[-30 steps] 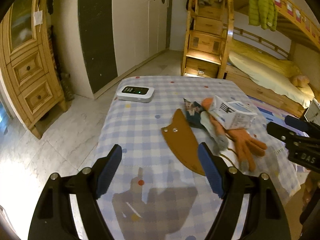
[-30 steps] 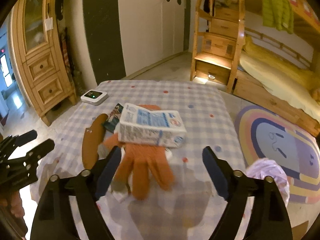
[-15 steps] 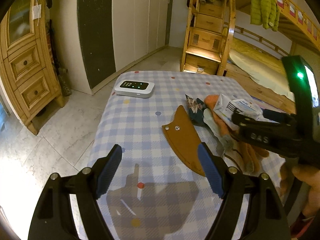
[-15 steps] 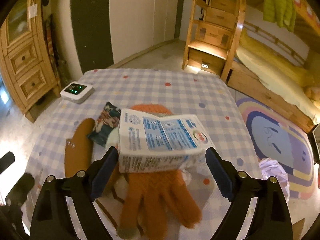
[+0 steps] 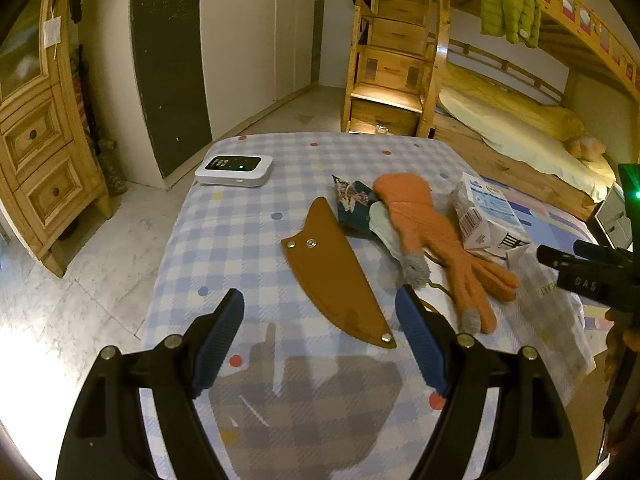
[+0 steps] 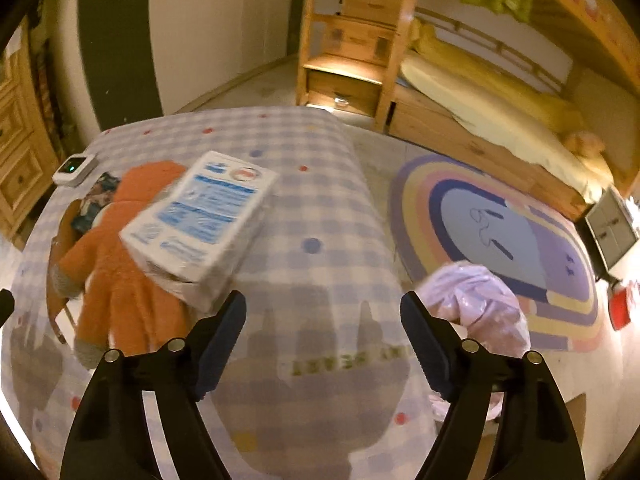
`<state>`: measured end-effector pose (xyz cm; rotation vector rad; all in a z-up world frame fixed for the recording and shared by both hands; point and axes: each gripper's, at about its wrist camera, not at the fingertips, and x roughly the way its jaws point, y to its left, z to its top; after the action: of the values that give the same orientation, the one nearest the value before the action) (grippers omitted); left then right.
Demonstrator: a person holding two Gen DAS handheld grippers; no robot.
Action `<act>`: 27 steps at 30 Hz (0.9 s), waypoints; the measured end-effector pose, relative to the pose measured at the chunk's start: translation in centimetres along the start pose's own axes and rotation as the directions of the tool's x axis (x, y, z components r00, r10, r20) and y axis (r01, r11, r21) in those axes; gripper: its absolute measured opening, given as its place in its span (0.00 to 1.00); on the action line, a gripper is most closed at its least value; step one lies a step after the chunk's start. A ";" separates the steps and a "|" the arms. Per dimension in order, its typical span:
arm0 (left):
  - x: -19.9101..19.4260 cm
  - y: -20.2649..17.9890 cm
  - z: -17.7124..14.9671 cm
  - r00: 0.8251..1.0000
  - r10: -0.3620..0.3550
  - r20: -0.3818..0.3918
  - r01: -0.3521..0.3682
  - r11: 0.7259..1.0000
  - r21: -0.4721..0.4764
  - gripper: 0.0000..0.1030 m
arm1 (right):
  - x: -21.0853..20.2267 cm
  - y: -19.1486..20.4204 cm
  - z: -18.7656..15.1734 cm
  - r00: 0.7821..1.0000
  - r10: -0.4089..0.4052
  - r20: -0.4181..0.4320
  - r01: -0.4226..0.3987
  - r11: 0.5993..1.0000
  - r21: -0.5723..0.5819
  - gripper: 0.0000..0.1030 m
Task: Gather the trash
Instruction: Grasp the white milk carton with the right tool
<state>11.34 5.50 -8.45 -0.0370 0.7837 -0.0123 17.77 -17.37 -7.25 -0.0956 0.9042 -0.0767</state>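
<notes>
A white and blue carton [image 6: 200,224] lies partly on an orange glove [image 6: 116,280] on the checked tablecloth [image 6: 320,184]. My right gripper [image 6: 322,304] hovers to the carton's right, jaws closing with nothing pressed between them. Under it lies a clear plastic wrapper [image 6: 336,364] with faint lettering, flat on the cloth. In the left wrist view the carton [image 5: 486,216], the glove [image 5: 424,232] and a dark crumpled wrapper [image 5: 352,204] lie in a row. My left gripper [image 5: 319,296] is open above a brown sheath [image 5: 332,272]. The right gripper [image 5: 560,256] shows at the right edge.
A white device [image 5: 236,168] with a green light sits at the table's far left corner. A pale crumpled plastic bag [image 6: 476,308] stands beside the table's right edge, over a rainbow rug [image 6: 500,216]. A bunk bed [image 5: 512,128] and wooden drawers [image 5: 44,168] flank the table.
My right gripper has swung to the right: the carton was framed between its fingers and now lies left of them. In the left wrist view it has drawn back to the right edge.
</notes>
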 end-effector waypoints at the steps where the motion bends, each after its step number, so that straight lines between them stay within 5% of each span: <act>1: -0.1 0.0 0.0 1.000 0.002 0.001 -0.002 1.000 -0.001 0.74 | -0.5 -0.3 -0.1 1.000 0.028 0.015 -0.028 1.000 0.012 0.74; 9: -0.1 0.2 0.4 1.000 0.019 0.003 -0.019 1.000 -0.004 0.74 | -2.5 2.9 0.4 0.980 0.169 0.104 -0.166 0.985 -0.042 0.85; 17: -0.1 1.2 0.4 1.000 0.027 -0.004 -0.027 1.000 -0.013 0.74 | 0.6 7.3 2.3 0.991 0.125 0.047 -0.121 0.990 -0.076 0.86; 24: 0.4 1.1 0.3 1.000 0.011 -0.011 -0.012 1.000 -0.013 0.74 | 0.3 4.6 0.7 0.999 0.039 0.011 -0.038 0.998 -0.054 0.85; 27: 0.6 0.8 0.2 1.000 0.002 -0.017 -0.002 1.000 -0.012 0.74 | 0.0 3.0 0.6 0.993 0.116 0.031 -0.115 0.993 -0.025 0.82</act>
<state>11.90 6.27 -8.76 -0.0477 0.8006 -0.0060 18.38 -14.34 -7.24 -0.0656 0.8769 0.0429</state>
